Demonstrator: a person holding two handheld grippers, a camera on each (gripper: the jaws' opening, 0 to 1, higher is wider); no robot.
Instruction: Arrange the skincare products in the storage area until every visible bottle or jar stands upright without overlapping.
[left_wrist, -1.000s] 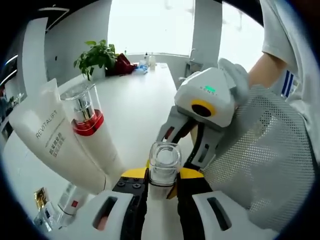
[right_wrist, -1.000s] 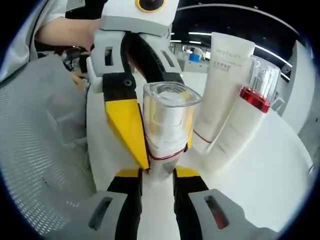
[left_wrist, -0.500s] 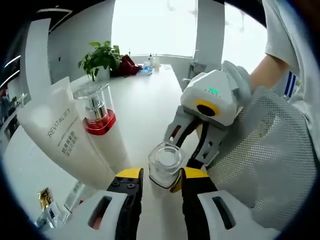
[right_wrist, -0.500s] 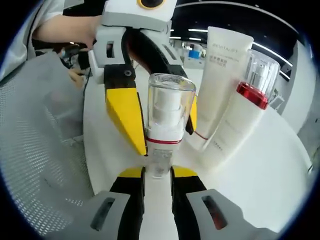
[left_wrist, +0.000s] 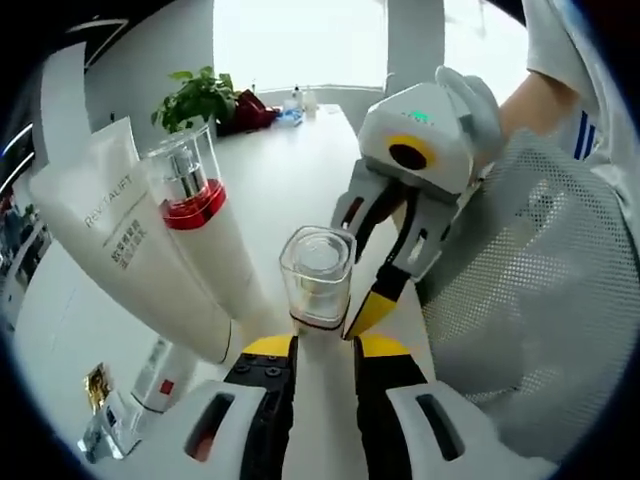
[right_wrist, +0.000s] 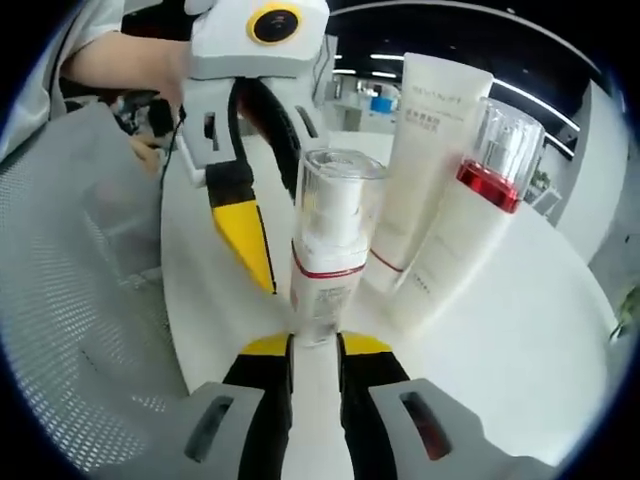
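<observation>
Left gripper view: the left tongs (left_wrist: 322, 352) look clamped on the pump bottle (left_wrist: 318, 277), held upright over the desk (left_wrist: 270, 190).

Right gripper view: the right tongs (right_wrist: 314, 347) pinch its base; a tug could topple it against the tube (right_wrist: 425, 160).

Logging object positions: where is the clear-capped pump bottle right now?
The clear-capped pump bottle stands upright mid-frame in both views, between the two hand-held grippers, beside the white tube and red-collared bottle.
</observation>
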